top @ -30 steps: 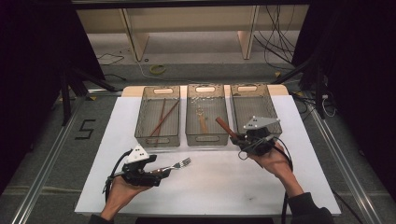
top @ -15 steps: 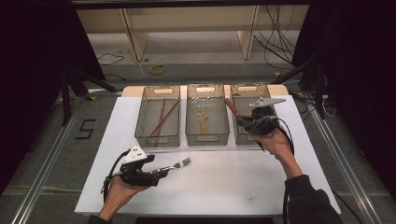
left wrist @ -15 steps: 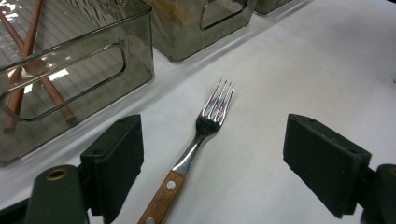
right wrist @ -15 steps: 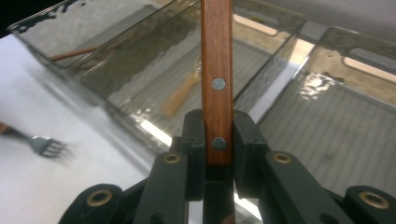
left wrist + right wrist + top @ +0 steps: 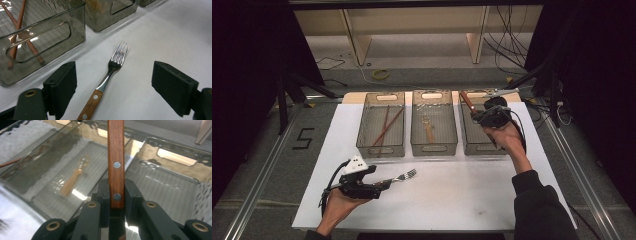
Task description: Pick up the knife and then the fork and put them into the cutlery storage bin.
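The right hand-held gripper (image 5: 490,116) is clenched on a wooden-handled utensil (image 5: 116,157), holding it over the right bin (image 5: 472,145), likely to drop it in. The left hand-held gripper (image 5: 113,87) rests released on the worktop (image 5: 472,200), jaws straddling a fork (image 5: 112,67), ready to grasp.

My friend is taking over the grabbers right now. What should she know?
Right gripper: shut on a wooden-handled utensil, held above the right bin.
Left gripper: open, jaws either side of the fork lying on the white table, not gripping.
Left bin holds chopsticks; middle bin holds a wooden spoon.
Left to do: probably drop the held utensil in the right bin, then pick up and sort the fork.
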